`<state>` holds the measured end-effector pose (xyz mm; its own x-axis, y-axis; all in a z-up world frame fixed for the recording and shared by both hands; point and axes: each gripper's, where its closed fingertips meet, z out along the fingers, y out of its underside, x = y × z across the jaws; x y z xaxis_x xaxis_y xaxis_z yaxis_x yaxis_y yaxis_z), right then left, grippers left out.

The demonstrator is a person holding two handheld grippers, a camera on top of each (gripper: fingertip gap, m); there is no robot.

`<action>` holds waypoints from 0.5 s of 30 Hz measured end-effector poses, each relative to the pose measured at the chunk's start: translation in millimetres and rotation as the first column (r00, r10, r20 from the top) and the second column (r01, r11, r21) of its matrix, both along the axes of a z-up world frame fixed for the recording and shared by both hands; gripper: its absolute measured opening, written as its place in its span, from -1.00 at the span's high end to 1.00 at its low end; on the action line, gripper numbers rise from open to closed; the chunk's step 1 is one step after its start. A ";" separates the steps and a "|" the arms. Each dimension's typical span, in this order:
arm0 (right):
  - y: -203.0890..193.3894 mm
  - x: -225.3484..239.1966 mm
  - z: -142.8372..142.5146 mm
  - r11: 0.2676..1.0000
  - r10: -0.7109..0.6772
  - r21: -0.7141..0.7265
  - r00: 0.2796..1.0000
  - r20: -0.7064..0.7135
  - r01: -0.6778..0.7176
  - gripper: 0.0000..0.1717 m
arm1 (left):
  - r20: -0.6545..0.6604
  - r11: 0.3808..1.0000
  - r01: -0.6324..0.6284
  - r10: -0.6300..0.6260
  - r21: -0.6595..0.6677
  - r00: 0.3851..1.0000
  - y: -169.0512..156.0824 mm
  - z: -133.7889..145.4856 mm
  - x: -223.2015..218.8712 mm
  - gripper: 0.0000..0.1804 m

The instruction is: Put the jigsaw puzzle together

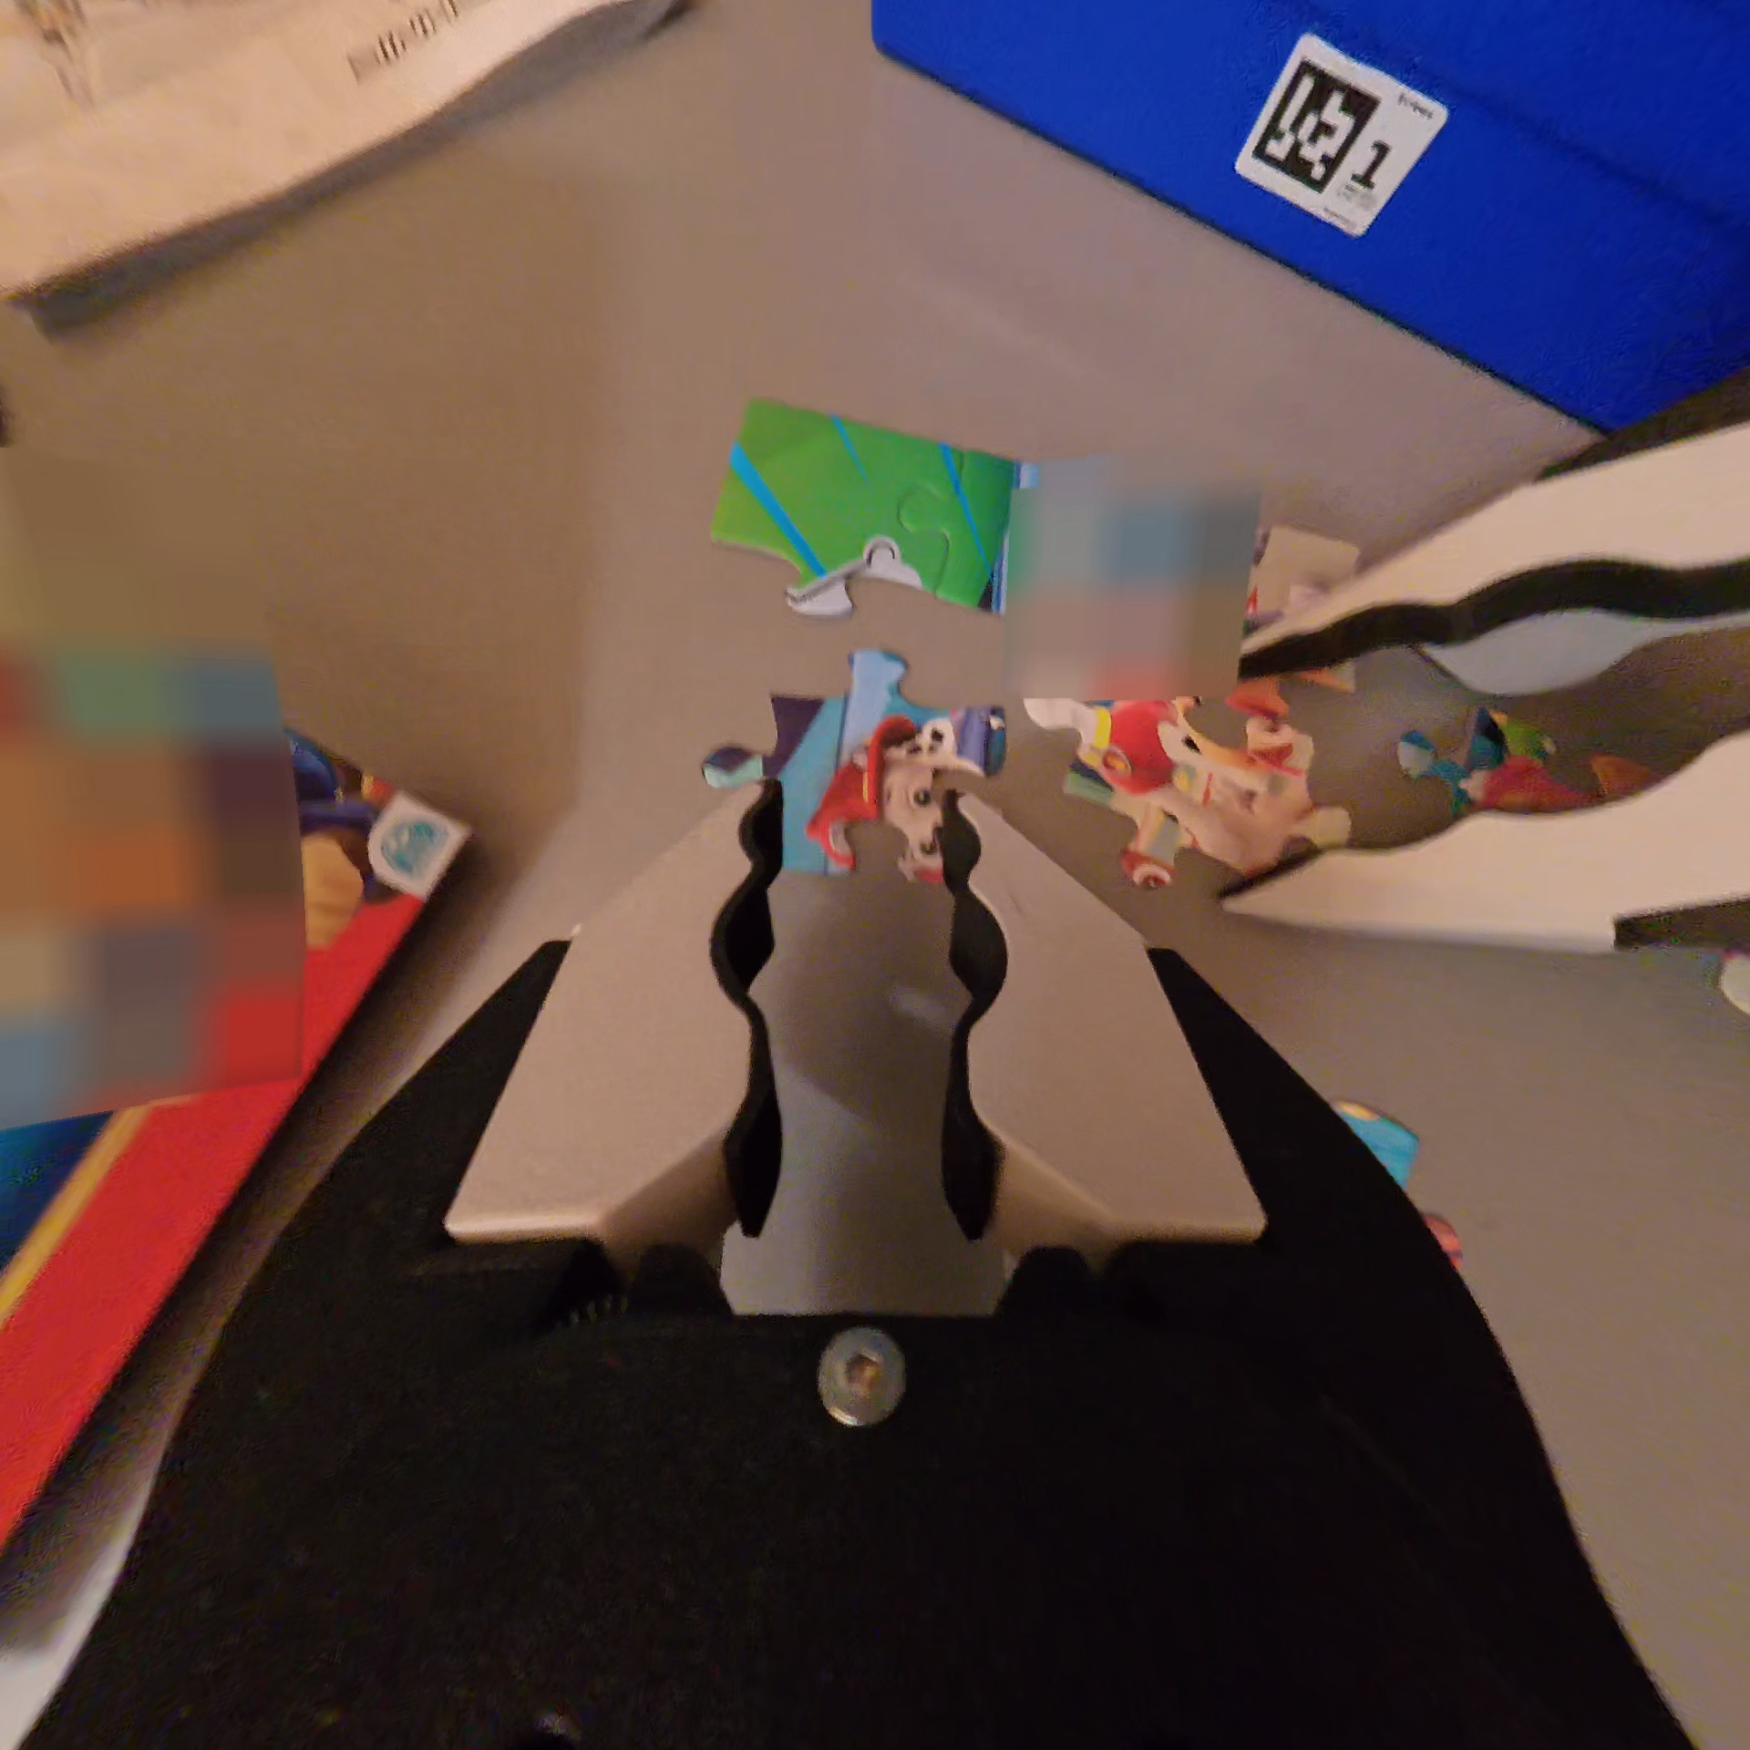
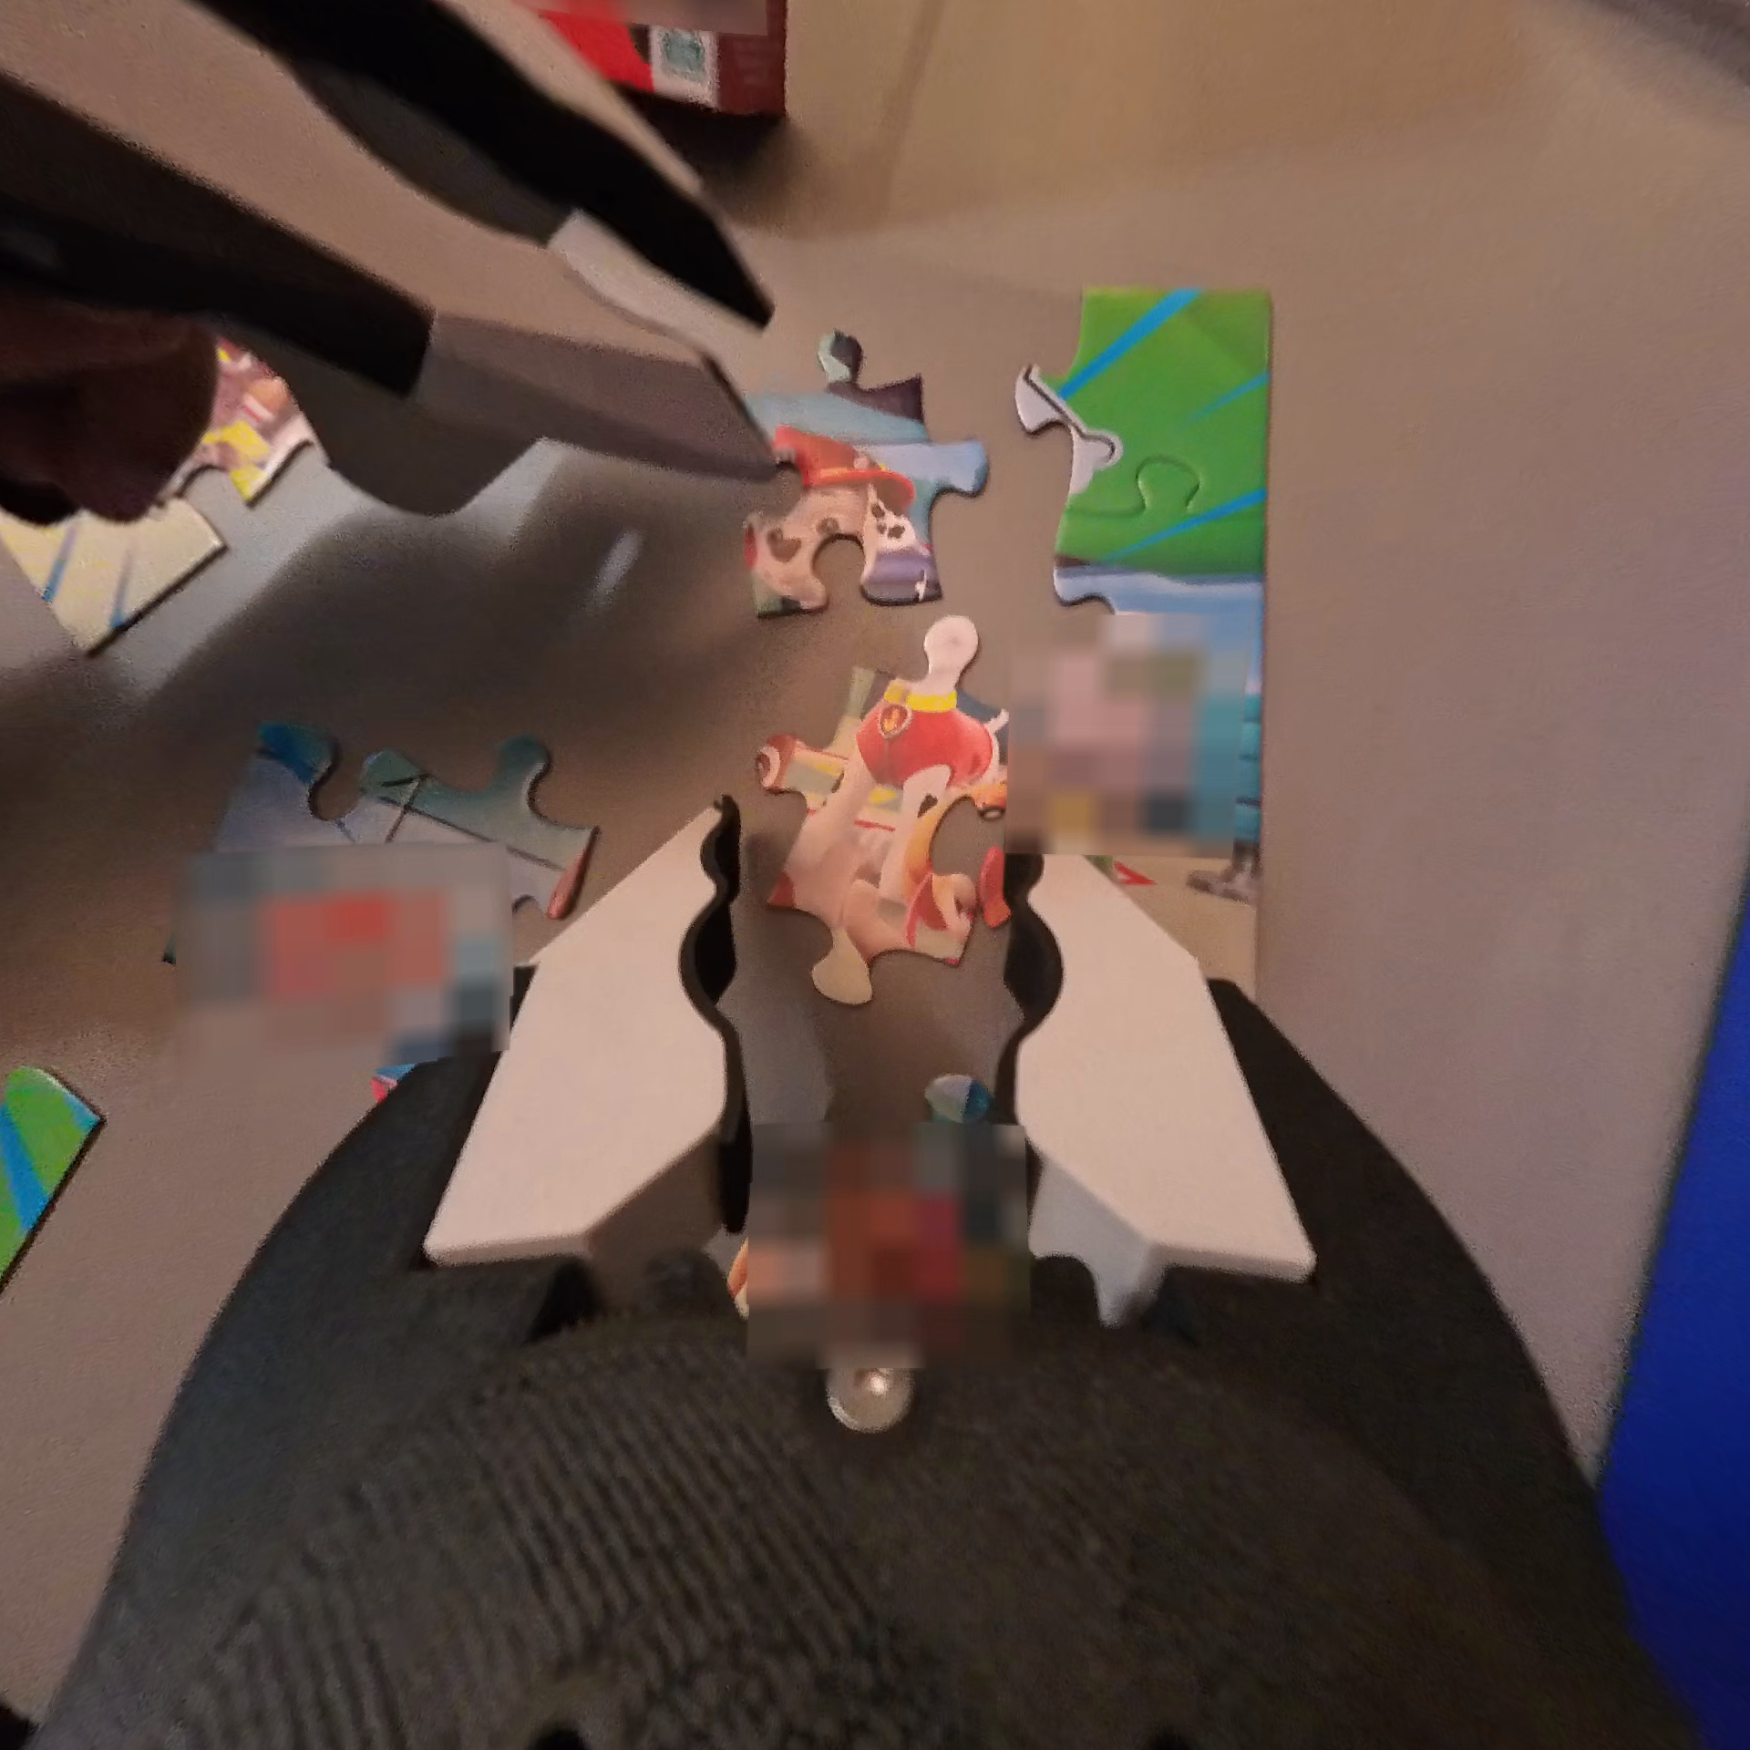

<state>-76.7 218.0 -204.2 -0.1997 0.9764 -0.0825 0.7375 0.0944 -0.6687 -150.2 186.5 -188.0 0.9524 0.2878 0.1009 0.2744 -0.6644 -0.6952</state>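
Left tongs [image 1: 862, 814] narrowly parted, tips over the near edge of the hat piece [image 1: 876, 767] flat on the counter [image 1: 530, 530], no clamp visible. Right tongs [image 2: 876, 852] wide, straddling the red-vest piece [image 2: 900, 805] just right of the hat piece. Green joined section [image 1: 852, 492] just beyond it; blue box [image 1: 1515, 237] farther back.

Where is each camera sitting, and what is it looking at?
Left wrist view: sits on the left gripper, looking down along its open fingers at the puzzle piece with the red-hatted dog on the grey table; the right gripper shows at the right edge.
Right wrist view: sits on the right gripper, looking down at the red-and-white puzzle piece lying between its open fingers; the left gripper reaches in from the upper left.
Both share these two pieces, the green joined pieces and the blue box.
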 end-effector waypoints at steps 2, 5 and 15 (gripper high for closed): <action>-2.2 0.3 -2.5 1.000 0.004 0.011 1.000 -0.022 -0.004 0.39 | -0.020 0.999 0.032 -0.032 -0.012 0.999 9.5 -3.8 -1.6 0.62; -3.8 -0.6 -4.4 0.997 0.023 0.075 0.999 -0.022 -0.021 0.44 | -0.053 0.992 0.052 -0.058 -0.119 0.997 8.1 -21.8 -0.4 0.63; -24.3 -1.2 -3.8 0.991 0.111 0.077 0.993 -0.045 -0.107 0.68 | -0.046 0.983 -0.019 0.011 -0.180 0.999 -33.3 -23.8 13.8 0.78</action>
<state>-78.0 193.7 -208.0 -0.3075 0.9516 0.0016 0.6864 0.2230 -0.6922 -136.4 153.2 -211.8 0.9502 0.3116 0.0034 0.2566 -0.7763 -0.5757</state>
